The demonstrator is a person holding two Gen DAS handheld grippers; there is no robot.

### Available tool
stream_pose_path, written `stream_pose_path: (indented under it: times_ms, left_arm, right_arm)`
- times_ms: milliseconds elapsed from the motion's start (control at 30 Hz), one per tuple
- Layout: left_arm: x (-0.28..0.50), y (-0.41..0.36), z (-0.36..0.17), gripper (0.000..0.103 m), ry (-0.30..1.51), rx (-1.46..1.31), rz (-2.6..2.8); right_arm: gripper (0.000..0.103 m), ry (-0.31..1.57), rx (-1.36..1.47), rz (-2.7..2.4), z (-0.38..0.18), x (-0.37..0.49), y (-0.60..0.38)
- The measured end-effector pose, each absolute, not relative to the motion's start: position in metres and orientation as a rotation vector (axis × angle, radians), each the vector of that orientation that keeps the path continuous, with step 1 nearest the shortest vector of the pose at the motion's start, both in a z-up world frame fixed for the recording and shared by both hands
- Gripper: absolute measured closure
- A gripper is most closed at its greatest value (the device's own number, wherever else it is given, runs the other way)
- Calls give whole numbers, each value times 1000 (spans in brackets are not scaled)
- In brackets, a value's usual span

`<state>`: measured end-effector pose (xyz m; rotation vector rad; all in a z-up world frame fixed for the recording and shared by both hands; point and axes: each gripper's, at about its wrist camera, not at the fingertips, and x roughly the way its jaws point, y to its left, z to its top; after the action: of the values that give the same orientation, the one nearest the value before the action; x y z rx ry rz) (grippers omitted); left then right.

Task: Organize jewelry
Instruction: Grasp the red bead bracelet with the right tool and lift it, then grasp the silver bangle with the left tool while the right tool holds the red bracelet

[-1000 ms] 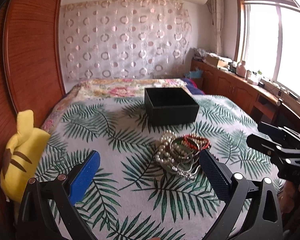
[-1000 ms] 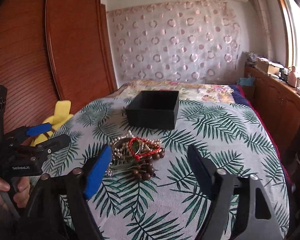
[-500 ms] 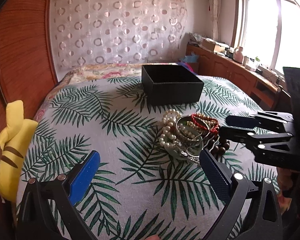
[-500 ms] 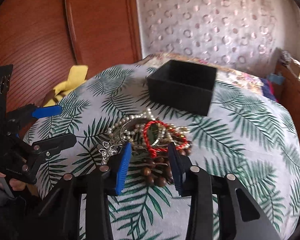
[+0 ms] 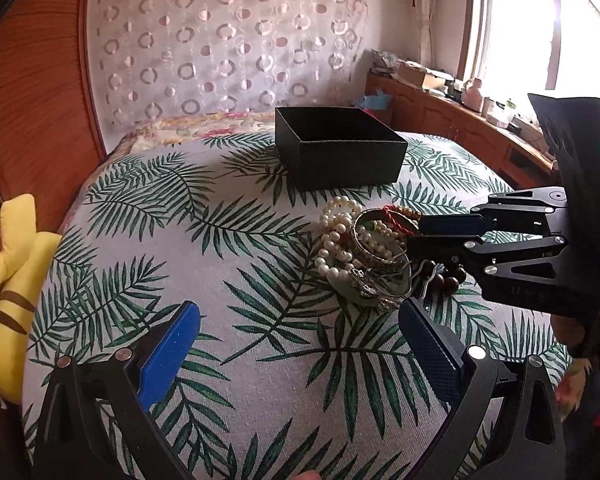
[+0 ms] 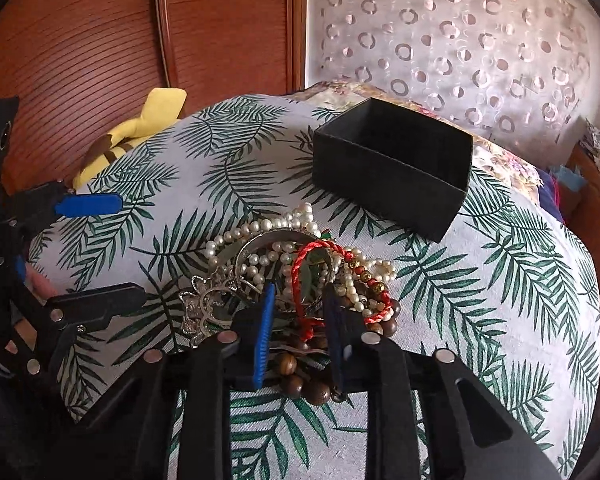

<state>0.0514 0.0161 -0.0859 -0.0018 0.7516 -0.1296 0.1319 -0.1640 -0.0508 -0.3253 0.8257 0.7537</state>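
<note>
A pile of jewelry (image 5: 364,252) lies on the leaf-print cloth: pearl strands, a silver bangle, a red cord bracelet (image 6: 314,264) and brown wooden beads (image 6: 304,376). An open black box (image 5: 340,146) stands just behind it, also in the right wrist view (image 6: 392,170). My right gripper (image 6: 298,308) has its jaws narrowed around the red cord bracelet in the pile; it reaches in from the right in the left wrist view (image 5: 416,236). My left gripper (image 5: 300,334) is wide open and empty, near the pile's front left.
A yellow plush toy (image 5: 10,264) lies at the bed's left edge against the wooden headboard (image 5: 32,80). A wooden cabinet with clutter (image 5: 452,100) runs under the window on the right. A patterned curtain hangs behind.
My right gripper has come down onto the pile and its jaws have narrowed from wide open to close around the red cord bracelet. My left gripper has moved closer to the pile, staying open.
</note>
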Motion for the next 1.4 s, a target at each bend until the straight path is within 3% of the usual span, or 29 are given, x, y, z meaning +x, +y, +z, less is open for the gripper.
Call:
stream_pose_path:
  times_ms: [67,167,600,933,1400]
  left_arm:
    - [51,15,-86,7,753,-1,-132]
    - [52,14,-87,7,760,0,-131]
    - [58,1,-79,7,755,-3,-204]
    - [88,-32,-72,33,785,40,-326]
    - [125,-57,-86,34,860,132,-358]
  right_arm:
    - [96,826,-321,763,-50,131,-165]
    - [100,823,-333,760,-51,131,-166]
    - [101,700,-221,726,-11,123,-206]
    - [101,653,-203,686,6,115,-236]
    - [101,670,-186,662,-6,114,-247]
